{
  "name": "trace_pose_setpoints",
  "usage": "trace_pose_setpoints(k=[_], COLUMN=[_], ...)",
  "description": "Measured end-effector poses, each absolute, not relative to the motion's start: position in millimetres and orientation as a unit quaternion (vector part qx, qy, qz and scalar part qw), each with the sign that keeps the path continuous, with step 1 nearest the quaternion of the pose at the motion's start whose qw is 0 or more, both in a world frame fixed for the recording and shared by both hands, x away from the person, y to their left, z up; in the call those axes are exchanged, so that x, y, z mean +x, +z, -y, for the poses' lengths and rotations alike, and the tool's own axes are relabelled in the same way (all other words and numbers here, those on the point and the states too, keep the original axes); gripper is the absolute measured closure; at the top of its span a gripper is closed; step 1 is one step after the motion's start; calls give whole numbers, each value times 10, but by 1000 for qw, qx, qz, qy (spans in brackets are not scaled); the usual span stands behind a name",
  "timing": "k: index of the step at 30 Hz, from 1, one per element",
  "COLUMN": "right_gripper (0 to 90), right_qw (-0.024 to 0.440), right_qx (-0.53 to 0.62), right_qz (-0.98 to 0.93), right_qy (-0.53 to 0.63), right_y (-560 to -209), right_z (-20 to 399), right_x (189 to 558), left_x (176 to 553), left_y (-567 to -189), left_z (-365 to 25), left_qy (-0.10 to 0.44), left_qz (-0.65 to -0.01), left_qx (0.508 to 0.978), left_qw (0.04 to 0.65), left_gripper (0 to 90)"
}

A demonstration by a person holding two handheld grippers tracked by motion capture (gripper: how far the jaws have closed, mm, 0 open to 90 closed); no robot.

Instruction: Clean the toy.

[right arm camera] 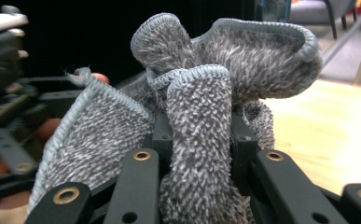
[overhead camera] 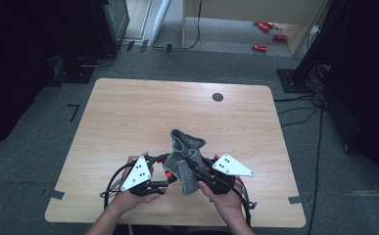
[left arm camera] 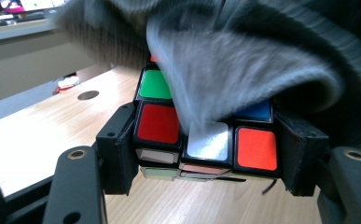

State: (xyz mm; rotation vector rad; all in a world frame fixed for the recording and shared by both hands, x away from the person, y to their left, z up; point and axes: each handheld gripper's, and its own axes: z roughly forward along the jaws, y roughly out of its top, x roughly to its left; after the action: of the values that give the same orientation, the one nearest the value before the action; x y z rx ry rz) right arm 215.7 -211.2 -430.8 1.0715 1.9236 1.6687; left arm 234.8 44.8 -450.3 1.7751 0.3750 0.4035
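Above the wooden table [overhead camera: 128, 112], the left gripper [left arm camera: 206, 158] clamps a Rubik's cube [left arm camera: 206, 140] while the right gripper [right arm camera: 199, 154] pinches a grey microfibre cloth [right arm camera: 197, 116] draped over the cube.

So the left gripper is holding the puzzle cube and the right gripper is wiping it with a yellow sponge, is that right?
Not quite. The left gripper does clamp the puzzle cube, but the right gripper holds a grey cloth, not a yellow sponge. The right gripper view shows its fuzzy grey pile pinched between the jaws, and the left gripper view shows it draped over the cube.
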Motion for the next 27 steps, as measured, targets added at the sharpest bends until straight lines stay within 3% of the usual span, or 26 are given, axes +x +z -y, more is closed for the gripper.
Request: trace_pose_setpoints(k=[6, 20, 27], right_gripper=[715, 731, 727], right_qw=[156, 80, 114], right_qx=[425, 370, 412], right_qz=[-673, -730, -669], right_qy=[586, 569, 608], right_y=[-4474, -4638, -4538], right_z=[2257, 1928, 2126], right_x=[2284, 2263, 2273], left_x=[2435, 2474, 2469], left_y=[-4431, -4464, -4451], left_z=[-590, -602, -610], left_qy=[125, 103, 100], left_qz=[-197, -221, -220], left_qx=[718, 701, 700], left_qw=[656, 670, 671], left_gripper=[345, 344, 344])
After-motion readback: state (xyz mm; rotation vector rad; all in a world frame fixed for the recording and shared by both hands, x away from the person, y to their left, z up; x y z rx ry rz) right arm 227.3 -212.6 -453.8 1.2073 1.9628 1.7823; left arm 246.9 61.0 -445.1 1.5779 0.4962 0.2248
